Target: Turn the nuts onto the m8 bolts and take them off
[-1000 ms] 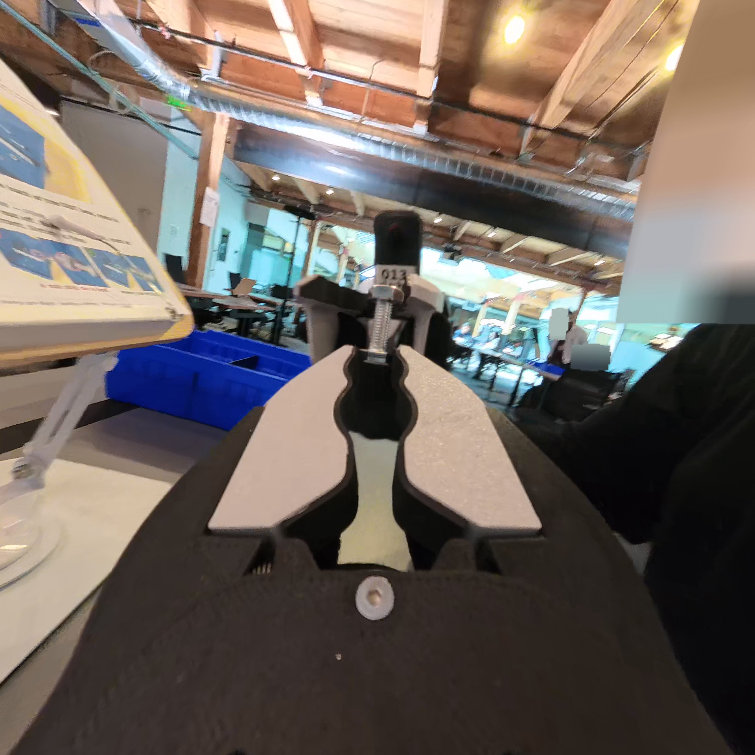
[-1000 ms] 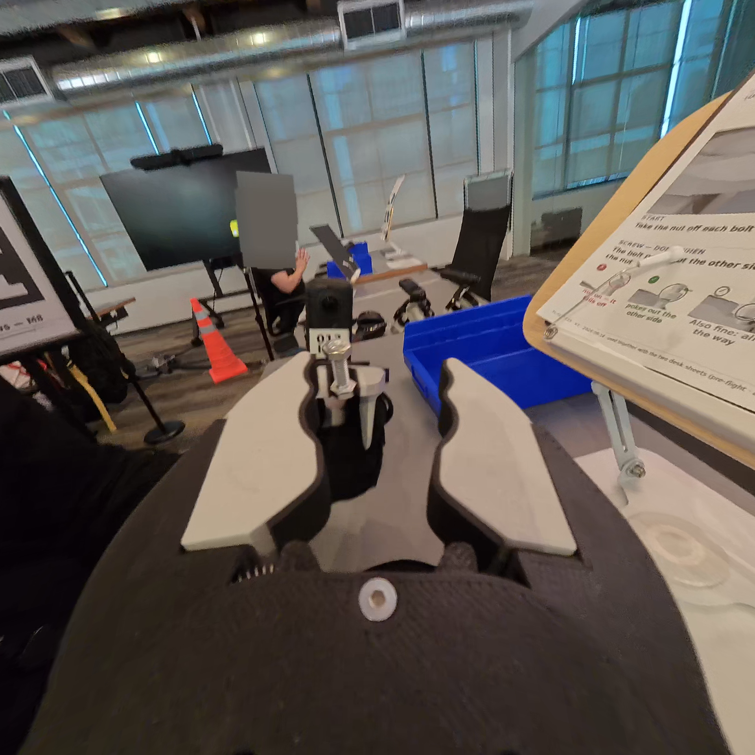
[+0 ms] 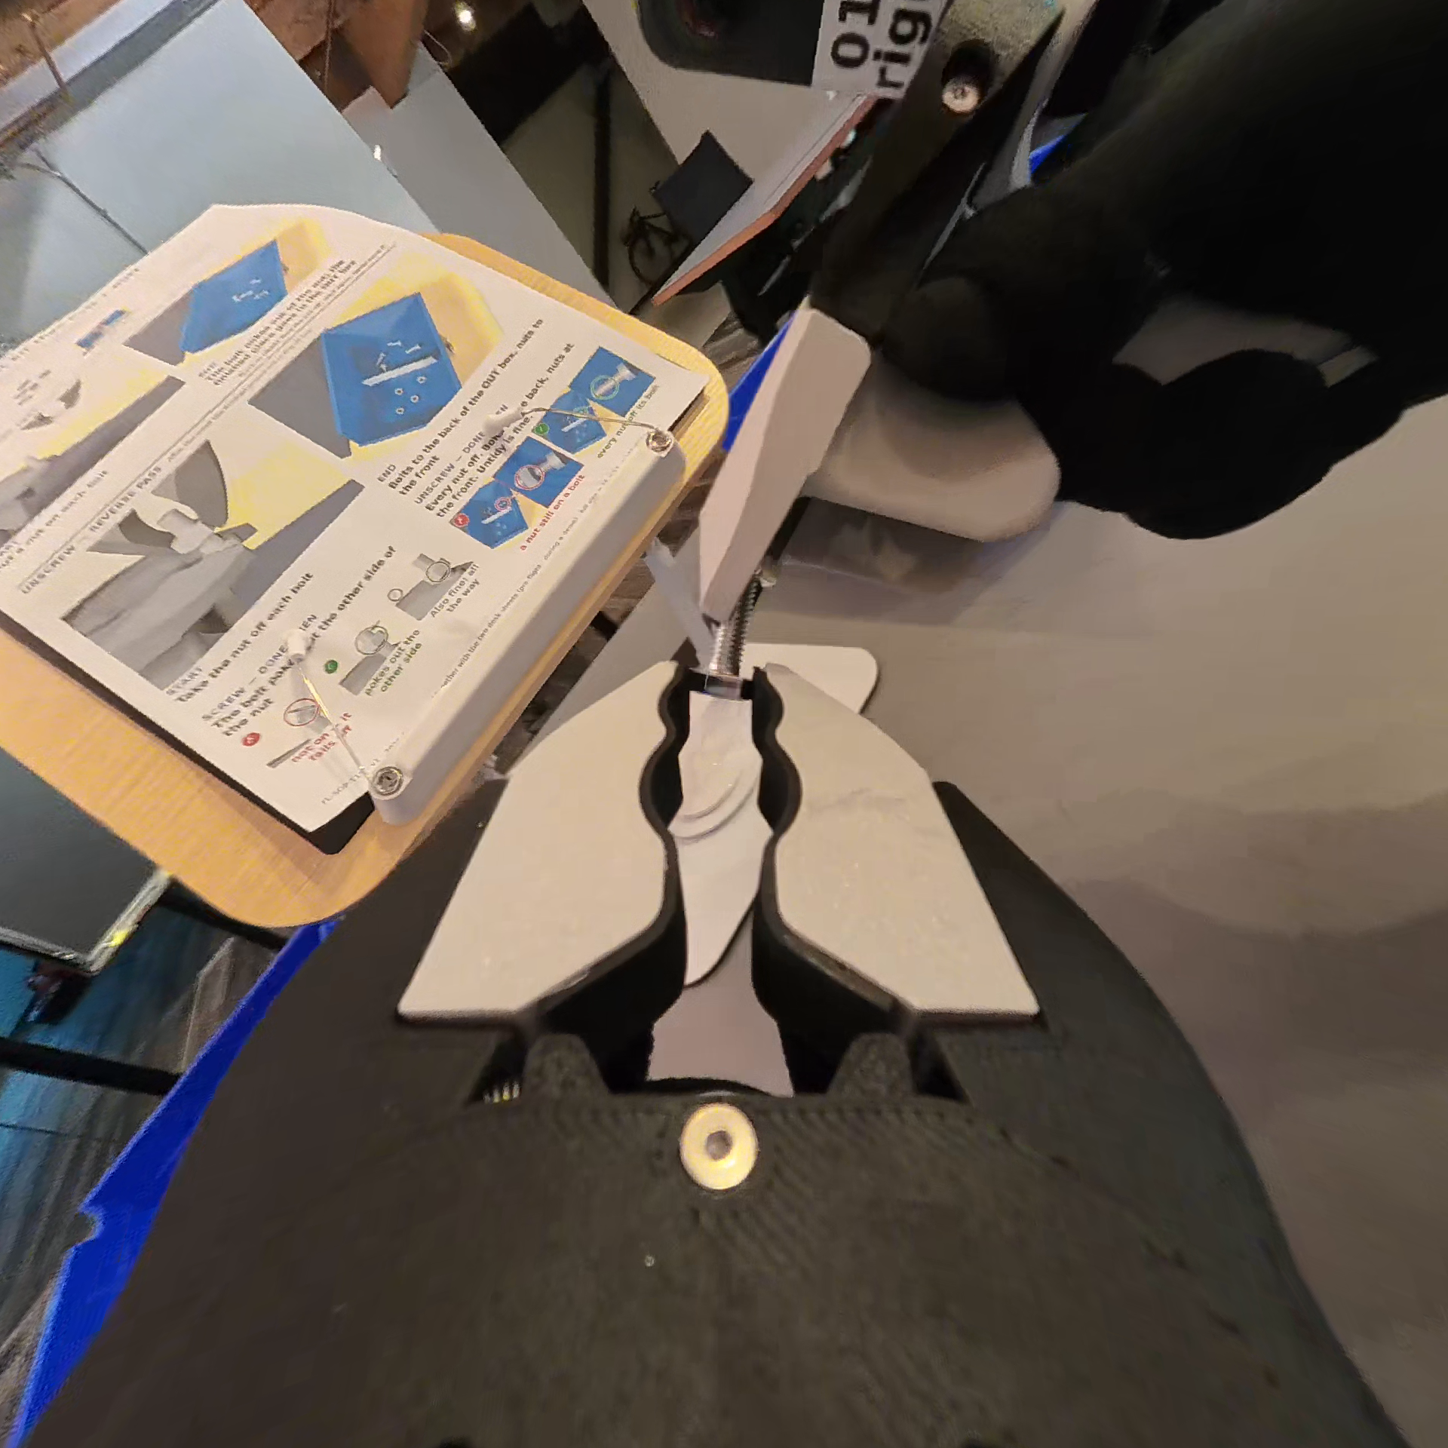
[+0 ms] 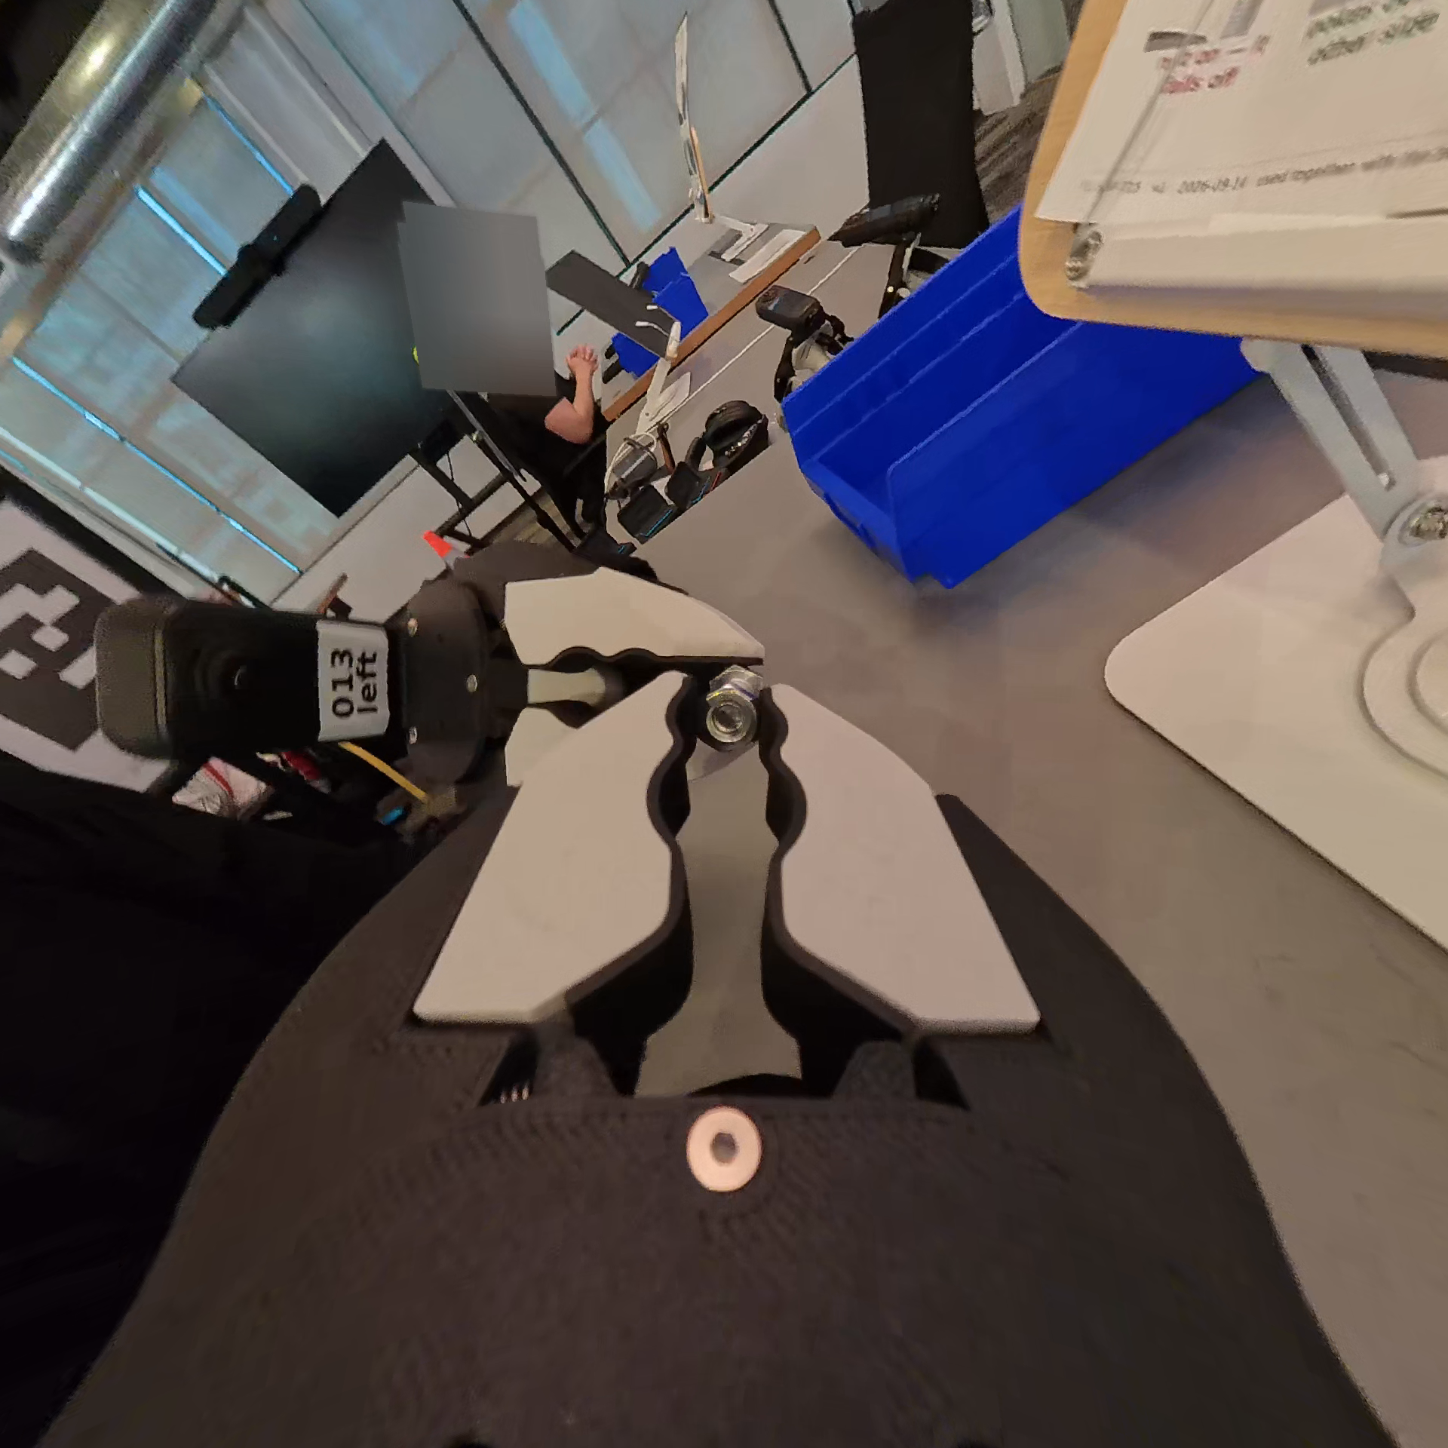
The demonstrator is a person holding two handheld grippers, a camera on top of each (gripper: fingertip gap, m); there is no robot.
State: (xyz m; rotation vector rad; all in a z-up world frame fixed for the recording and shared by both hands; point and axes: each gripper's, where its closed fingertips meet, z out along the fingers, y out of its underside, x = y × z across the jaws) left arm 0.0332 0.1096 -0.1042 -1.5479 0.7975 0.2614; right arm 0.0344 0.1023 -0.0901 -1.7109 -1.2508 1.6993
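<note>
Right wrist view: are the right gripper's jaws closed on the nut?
Yes. The right gripper has its jaws set against both sides of the hex nut, which sits on the bolt end that the left gripper holds.

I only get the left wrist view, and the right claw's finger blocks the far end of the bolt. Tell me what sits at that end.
Observer: The right wrist view shows a silver nut end-on between the right claw's two pads, which press on its sides.
Operator: Report how far on it is.
Observer: The bolt's tip fills the nut's hole and seems about level with its face.
Operator: Say where my claw lies in that view.
Observer: The left claw reaches in from the left, crossing the right claw's line, with its tips just beyond the nut.
</note>
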